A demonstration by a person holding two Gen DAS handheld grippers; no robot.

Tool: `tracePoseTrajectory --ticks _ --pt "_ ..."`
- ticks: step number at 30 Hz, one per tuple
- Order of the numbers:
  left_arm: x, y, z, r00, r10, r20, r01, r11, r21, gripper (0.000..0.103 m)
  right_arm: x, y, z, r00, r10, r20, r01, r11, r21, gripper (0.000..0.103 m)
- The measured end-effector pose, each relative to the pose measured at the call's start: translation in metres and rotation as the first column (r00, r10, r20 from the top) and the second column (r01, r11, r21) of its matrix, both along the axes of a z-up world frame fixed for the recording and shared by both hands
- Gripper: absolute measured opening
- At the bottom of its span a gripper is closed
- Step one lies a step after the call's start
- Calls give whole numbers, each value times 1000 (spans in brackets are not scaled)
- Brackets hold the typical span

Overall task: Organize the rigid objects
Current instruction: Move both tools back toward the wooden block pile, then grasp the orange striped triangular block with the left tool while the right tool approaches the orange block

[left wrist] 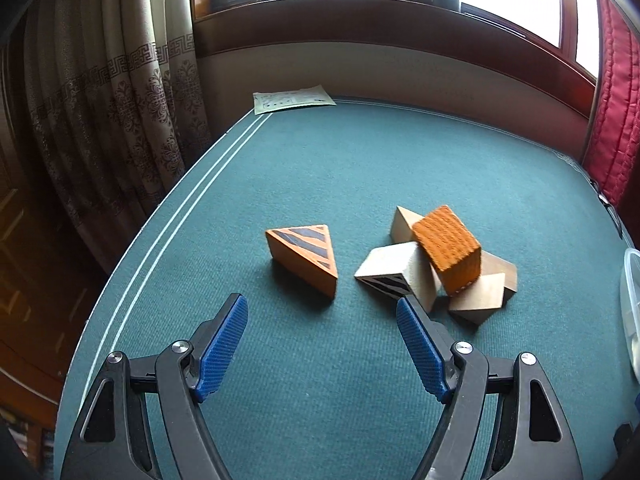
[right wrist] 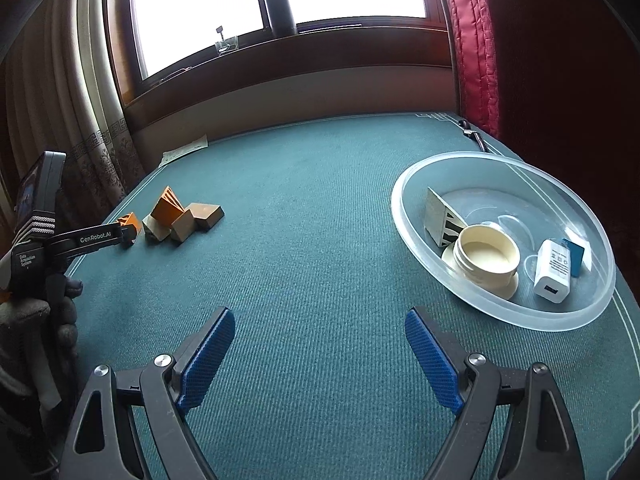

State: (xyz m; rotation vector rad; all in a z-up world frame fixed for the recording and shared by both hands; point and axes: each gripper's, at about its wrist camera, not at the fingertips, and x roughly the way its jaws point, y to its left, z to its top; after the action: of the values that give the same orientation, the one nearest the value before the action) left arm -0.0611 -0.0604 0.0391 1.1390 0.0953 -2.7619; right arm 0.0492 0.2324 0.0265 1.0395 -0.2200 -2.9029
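Observation:
In the left wrist view an orange wedge block with dark stripes (left wrist: 306,258) lies on the green table just ahead of my open, empty left gripper (left wrist: 320,308). To its right is a pile of wooden blocks (left wrist: 436,268) topped by an orange cube (left wrist: 447,249). In the right wrist view my right gripper (right wrist: 320,320) is open and empty over bare cloth. A clear plastic bowl (right wrist: 404,216) at the right holds a striped block (right wrist: 440,220), a cream tub (right wrist: 486,254), a white charger (right wrist: 554,270) and a blue item (right wrist: 576,254). The block pile (right wrist: 180,218) and the left gripper (right wrist: 126,232) show at far left.
A paper sheet (left wrist: 292,98) lies at the table's far left corner. Curtains (left wrist: 120,100) hang left, a red quilted curtain (right wrist: 472,40) right. A dark bottle (right wrist: 280,4) and a small glass (right wrist: 226,44) stand on the window sill. The bowl's rim (left wrist: 628,308) shows at the right edge.

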Motion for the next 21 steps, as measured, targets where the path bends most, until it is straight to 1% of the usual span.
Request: tracePoseTrajectory --ticks 4,8,11,15,21 --pt "-12 -17 -2 1000 21 10 -21 1000 11 78 -2 -3 -1 1000 7 10 -7 1000 -3 90" --pt "-27 -27 -9 999 22 30 -23 1000 13 78 -4 -5 -2 1000 14 21 -14 1000 -5 90" --pt "-36 -29 -12 999 2 35 -2 1000 5 78 -5 -7 -3 999 20 30 -20 1000 -5 90" --pt "-44 -23 -16 999 -26 33 27 999 -28 78 -8 -10 -4 999 27 42 -27 1000 -3 90" --pt "-51 -25 -17 998 -54 13 54 998 -22 78 -14 -21 -3 997 58 49 -59 998 8 90"
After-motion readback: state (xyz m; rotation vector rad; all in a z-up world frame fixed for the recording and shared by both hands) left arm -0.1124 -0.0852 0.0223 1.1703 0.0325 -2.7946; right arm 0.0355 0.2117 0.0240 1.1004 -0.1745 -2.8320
